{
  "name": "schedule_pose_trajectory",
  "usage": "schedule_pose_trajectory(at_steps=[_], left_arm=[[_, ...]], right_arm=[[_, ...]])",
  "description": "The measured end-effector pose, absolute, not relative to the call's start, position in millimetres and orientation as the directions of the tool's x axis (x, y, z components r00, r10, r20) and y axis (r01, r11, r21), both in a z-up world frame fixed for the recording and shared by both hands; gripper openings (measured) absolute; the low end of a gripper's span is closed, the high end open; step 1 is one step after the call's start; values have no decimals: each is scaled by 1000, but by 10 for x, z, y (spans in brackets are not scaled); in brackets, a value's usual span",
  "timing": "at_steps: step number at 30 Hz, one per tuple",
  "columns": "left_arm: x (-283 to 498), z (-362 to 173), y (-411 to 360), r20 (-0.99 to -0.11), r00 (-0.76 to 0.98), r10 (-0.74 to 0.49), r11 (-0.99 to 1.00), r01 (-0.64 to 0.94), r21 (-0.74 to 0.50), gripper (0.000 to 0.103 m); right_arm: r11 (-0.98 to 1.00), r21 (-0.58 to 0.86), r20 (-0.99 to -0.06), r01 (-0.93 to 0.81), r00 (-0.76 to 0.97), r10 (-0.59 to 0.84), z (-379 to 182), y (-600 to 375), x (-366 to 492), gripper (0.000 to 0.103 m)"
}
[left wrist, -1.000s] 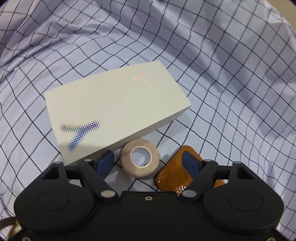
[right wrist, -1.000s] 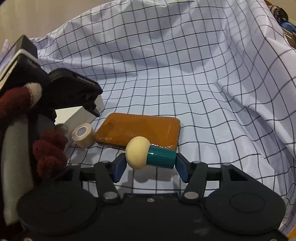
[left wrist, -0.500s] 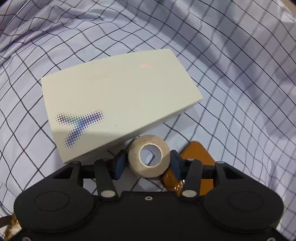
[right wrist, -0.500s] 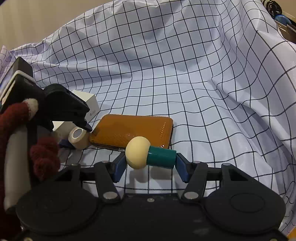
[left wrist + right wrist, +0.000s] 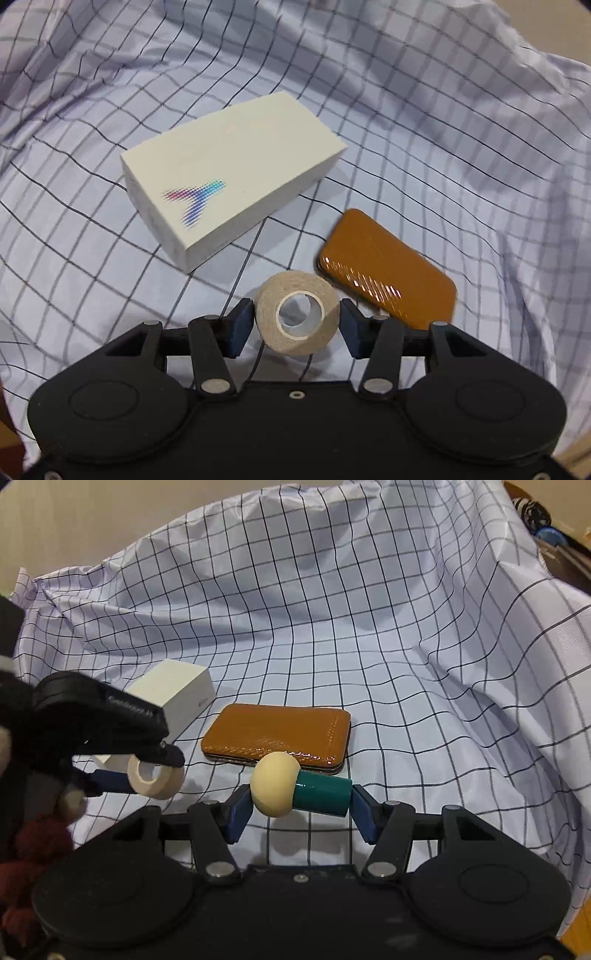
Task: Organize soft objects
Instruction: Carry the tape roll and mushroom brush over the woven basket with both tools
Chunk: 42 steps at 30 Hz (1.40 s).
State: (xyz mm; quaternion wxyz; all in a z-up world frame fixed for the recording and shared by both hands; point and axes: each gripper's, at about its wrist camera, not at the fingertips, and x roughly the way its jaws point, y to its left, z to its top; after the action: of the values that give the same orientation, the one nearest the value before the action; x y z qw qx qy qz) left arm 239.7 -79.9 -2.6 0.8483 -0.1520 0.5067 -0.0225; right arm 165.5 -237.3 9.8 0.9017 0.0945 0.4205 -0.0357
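**Both grippers hold soft items above checked cloth**

Left gripper (image 5: 297, 326) clamps a beige tape roll (image 5: 297, 312), lifted for carrying. White box (image 5: 231, 173) and tan wallet (image 5: 277, 736) lie between. Right gripper (image 5: 301, 810) pinches a mushroom-shaped toy (image 5: 299, 790) end to end.

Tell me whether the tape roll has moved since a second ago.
Yes. The tape roll, clamped in the left gripper, has been lifted up and away from the white box it lay beside.

soft, even indoor light; glare streaks on the brown wallet (image 5: 386, 267); fisheye bends the checked cloth (image 5: 369, 627) at the edges; slight blur, perhaps motion.
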Motion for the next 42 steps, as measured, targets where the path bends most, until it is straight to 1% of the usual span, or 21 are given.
schedule_pose_trajectory(at_steps=[7, 16, 23, 30, 33, 37, 42], left_arm=[[1871, 329, -665, -803, 561, -200, 970, -4, -245, 49], [1220, 622, -491, -739, 651, -171, 984, 70, -166, 49], [753, 640, -363, -719, 678, -154, 988, 99, -118, 49], [328, 556, -316, -710, 695, -115, 991, 125, -38, 49], [200, 510, -282, -712, 694, -107, 992, 120, -32, 49], [110, 448, -234, -719, 689, -94, 993, 112, -23, 49], [229, 313, -221, -745, 662, -84, 995, 97, -25, 49]], right_arm=[[979, 147, -745, 144, 667, 14, 313, -2350, 1334, 56], [983, 153, -711, 97, 702, 42, 542, -2313, 848, 56], [985, 161, -694, 56, 717, 72, 632, -2237, 432, 56], [986, 164, -679, 14, 727, 103, 679, -2145, 78, 56], [987, 164, -677, 3, 728, 110, 686, -2113, -45, 56], [988, 156, -680, -8, 725, 113, 682, -2083, -129, 56], [988, 153, -709, 15, 698, 99, 597, -2062, -104, 56]])
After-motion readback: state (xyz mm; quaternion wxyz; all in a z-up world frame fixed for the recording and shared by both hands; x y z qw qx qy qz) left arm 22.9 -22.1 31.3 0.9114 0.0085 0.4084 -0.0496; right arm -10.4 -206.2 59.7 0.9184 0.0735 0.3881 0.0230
